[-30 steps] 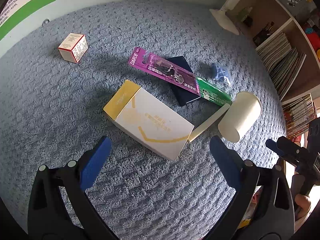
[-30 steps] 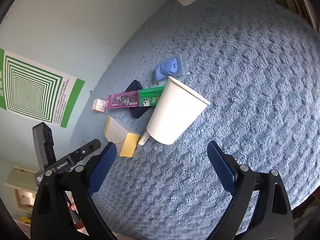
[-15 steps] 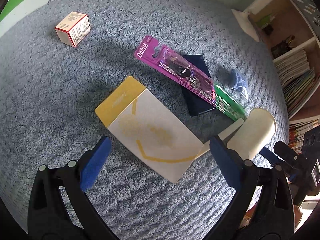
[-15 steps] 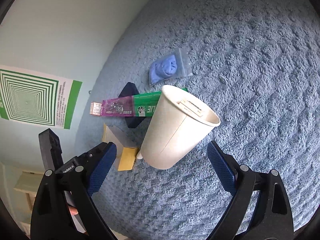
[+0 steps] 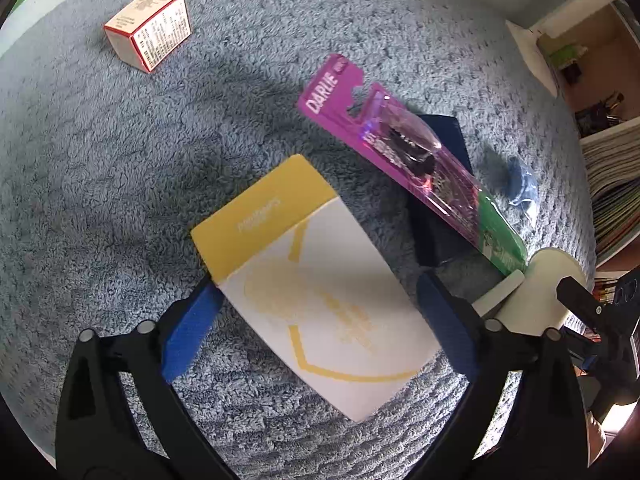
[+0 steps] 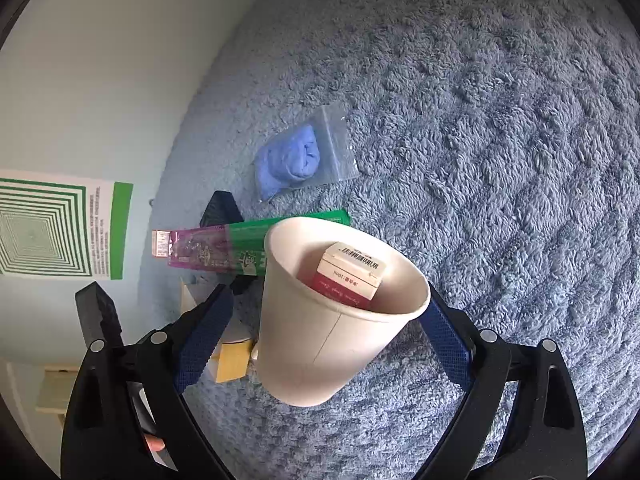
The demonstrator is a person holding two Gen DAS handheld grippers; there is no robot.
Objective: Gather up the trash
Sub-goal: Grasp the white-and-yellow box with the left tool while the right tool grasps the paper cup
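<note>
Two grippers are down over a blue-grey shaggy rug (image 5: 120, 184), each straddling one piece of trash. Taking the paper cup (image 6: 332, 320) as the landmark: it stands a bit tilted between the spread jaws of the right gripper (image 6: 320, 332), with a small red-and-white box (image 6: 352, 276) inside it; I can't tell for sure whether the right pad touches its wall. Just left of the cup lies the yellow-and-white carton (image 5: 316, 288), and the left gripper (image 5: 320, 320) has its jaws either side of it, closing in but not pressing yet. Behind the cup a purple-green toothbrush pack (image 5: 404, 160) rests across a dark navy box (image 5: 440, 236). Farther back sits a bagged blue glove (image 6: 296, 160), and well off to the left a little red-edged box (image 5: 148, 28).
</note>
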